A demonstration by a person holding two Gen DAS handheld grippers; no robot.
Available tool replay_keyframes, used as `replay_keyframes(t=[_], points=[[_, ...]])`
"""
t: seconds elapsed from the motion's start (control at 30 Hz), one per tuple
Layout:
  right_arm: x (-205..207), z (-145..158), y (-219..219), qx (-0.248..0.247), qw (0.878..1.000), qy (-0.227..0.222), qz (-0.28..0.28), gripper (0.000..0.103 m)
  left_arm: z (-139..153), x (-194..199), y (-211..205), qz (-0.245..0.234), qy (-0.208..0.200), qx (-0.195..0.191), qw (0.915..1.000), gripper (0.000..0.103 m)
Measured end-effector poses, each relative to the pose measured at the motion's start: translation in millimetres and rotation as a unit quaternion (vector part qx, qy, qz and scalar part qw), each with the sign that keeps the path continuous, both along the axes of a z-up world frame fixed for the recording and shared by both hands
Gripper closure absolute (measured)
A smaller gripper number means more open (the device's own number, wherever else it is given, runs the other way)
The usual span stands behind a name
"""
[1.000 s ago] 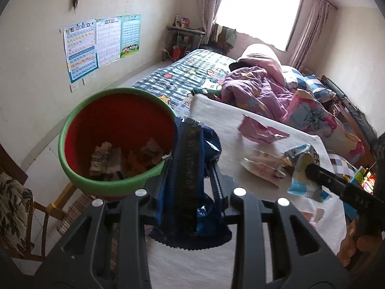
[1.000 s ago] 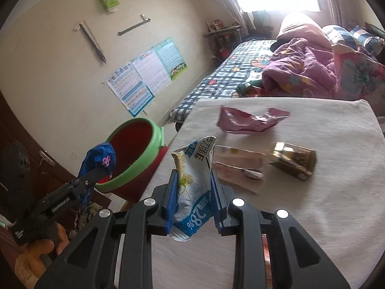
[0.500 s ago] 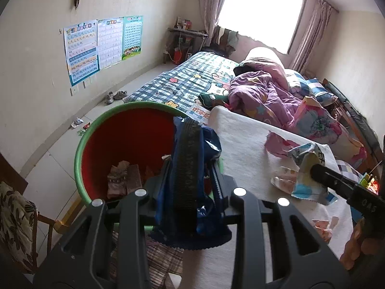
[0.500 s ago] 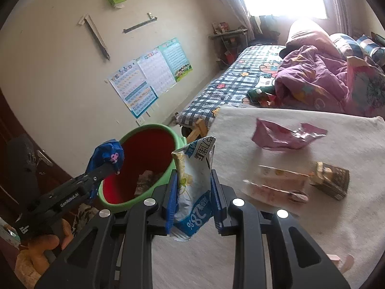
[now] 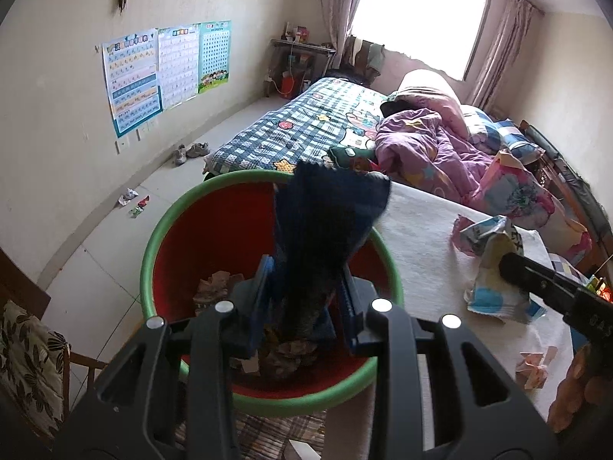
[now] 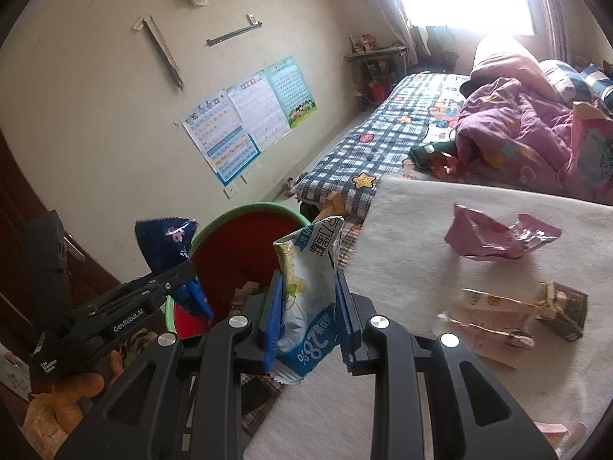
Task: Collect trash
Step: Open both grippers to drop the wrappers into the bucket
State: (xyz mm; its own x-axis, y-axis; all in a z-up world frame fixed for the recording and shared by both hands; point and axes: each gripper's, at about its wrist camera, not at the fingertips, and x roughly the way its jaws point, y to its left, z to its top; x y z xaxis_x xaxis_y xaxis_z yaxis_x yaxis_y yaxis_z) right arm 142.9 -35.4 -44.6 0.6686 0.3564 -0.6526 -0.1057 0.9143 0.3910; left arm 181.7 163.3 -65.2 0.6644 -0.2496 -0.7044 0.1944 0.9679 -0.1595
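My left gripper [image 5: 304,299] is shut on a dark blue wrapper [image 5: 325,222] and holds it right above the red basin with a green rim [image 5: 184,230], which has crumpled trash in it. My right gripper [image 6: 310,314] is shut on a white and blue snack bag [image 6: 306,287] above the table's left edge, close to the basin [image 6: 237,245]. The left gripper [image 6: 168,276] with its blue wrapper [image 6: 164,241] shows in the right wrist view. A pink wrapper [image 6: 494,237], a pale flat wrapper [image 6: 486,314] and a brown packet [image 6: 563,310] lie on the white table cloth [image 6: 402,268].
A bed [image 5: 306,126] with a checked cover and a purple quilt [image 5: 425,149] stands behind the table. A chair with a patterned cushion [image 5: 27,360] is at the lower left. Small scraps [image 5: 134,201] and shoes [image 5: 191,151] lie on the floor by the wall.
Both grippers have moved left toward the basin. The left gripper with the blue wrapper is now over the basin's inside; the right gripper with the snack bag is nearer its rim.
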Motion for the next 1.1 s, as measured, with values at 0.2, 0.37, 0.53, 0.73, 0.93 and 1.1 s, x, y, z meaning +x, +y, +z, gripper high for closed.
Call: replay_keyframes(t=[0.2, 0.37, 0.53, 0.73, 0.93, 1.1], points=[[19, -1, 13, 0.004, 1.0, 0.005, 0.014, 0.078, -7, 10, 10, 0.011, 0.009, -0.001, 0.9999, 0.073], [33, -5, 28, 0.007, 0.999, 0.007, 0.038, 0.078, -14, 17, 19, 0.024, 0.017, -0.003, 0.9996, 0.073], [46, -12, 43, 0.012, 0.998, 0.018, 0.055, 0.078, -21, 22, 24, 0.03, 0.028, -0.003, 0.9991, 0.073], [54, -16, 54, 0.006, 0.997, 0.021, 0.068, 0.078, -24, 24, 24, 0.028, 0.033, 0.003, 0.999, 0.073], [57, -19, 57, 0.006, 0.997, 0.028, 0.071, 0.078, -26, 27, 26, 0.028, 0.037, 0.01, 0.9989, 0.073], [59, -23, 60, 0.003, 0.997, 0.031, 0.076, 0.078, -29, 30, 25, 0.028, 0.04, 0.016, 0.9987, 0.073]])
